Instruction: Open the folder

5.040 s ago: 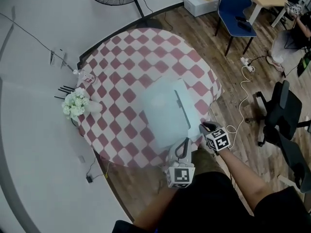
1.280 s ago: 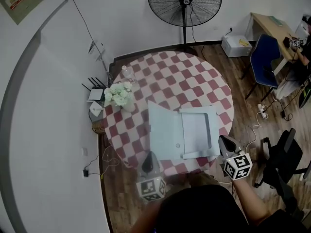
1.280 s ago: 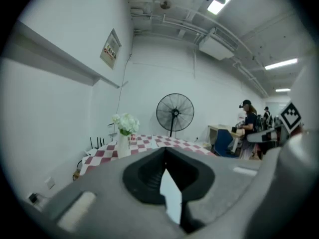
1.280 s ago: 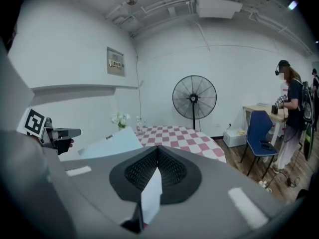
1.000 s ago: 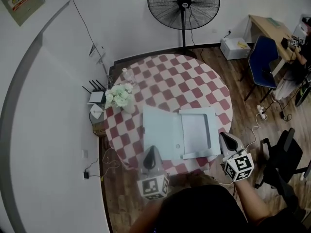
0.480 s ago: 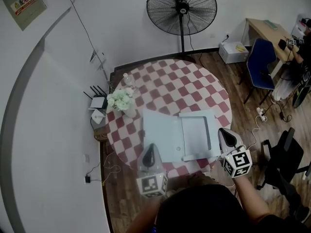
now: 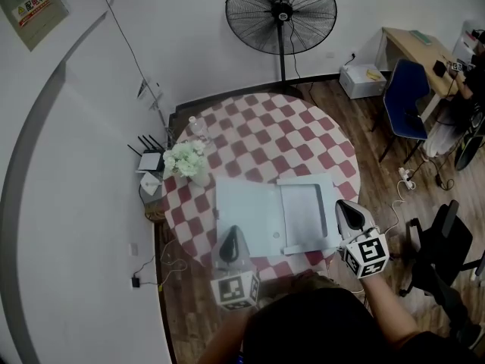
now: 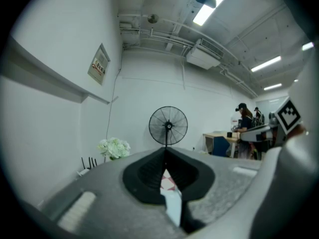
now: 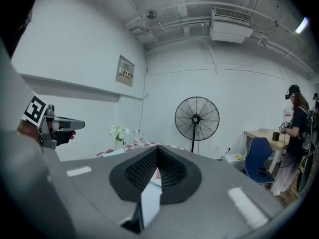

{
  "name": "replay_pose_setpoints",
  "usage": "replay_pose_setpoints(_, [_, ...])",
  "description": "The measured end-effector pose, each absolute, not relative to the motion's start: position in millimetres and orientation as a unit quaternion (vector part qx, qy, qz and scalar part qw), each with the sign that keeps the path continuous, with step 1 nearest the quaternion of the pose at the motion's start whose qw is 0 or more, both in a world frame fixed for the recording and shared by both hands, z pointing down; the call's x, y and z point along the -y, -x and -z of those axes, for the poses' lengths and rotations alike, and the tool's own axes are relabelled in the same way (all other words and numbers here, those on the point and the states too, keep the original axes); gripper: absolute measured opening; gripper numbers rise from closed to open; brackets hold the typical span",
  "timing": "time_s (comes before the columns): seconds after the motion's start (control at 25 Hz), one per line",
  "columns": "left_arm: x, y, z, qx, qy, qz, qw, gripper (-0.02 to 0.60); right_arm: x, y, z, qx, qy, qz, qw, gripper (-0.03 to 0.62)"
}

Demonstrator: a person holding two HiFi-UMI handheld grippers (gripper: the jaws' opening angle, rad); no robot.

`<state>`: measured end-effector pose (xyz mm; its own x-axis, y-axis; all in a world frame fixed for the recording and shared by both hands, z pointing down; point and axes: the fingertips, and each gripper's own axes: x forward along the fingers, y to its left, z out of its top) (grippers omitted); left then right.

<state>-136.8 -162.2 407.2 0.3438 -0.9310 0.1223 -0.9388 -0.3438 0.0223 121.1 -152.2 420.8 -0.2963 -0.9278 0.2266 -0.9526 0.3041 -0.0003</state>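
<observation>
— Left gripper (image 7: 233,237) has its jaws pressed together on nothing. The right gripper (image 7: 348,212) looks the same: in its own view the pads meet, with only the table's cloth showing below them. Is anything left to do?

— Very little, I'd judge. The folder (image 7: 261,217) lies spread flat by the near edge of the table (image 7: 288,123), with one cover to the left and the pocketed half to the right. It reads as open.

— Where do the grippers stand in relation to it?

— The left one hangs at the folder's near left corner, over the table's near edge. The right one is just beside the folder's right side, toward the near right of the table. From above I cannot tell whether either one touches the card.

— So how do I finish well?

— Draw both grippers straight back toward yourself and a little upward, not sideways. A closed tip dragged across could catch a cover's edge and flip it shut, or push the folder off the near edge. Keep the jaws together so nothing snags.

— And the flowers (image 7: 186,158)?

— They sit at the far left edge, well apart from the folder, so they are no concern. Just check that the left cover rests flat. If it springs up, press it down gently near the spine with a closed tip.
</observation>
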Motion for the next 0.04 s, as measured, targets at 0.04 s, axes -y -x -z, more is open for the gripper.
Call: replay_pose_setpoints(0.04, [164.0,136.2,-408.7,0.572,-0.818,-0.044,0.045,0.003,154.4,-121.5,-420.6,0.803,-0.585,-0.067,0.092,0.000])
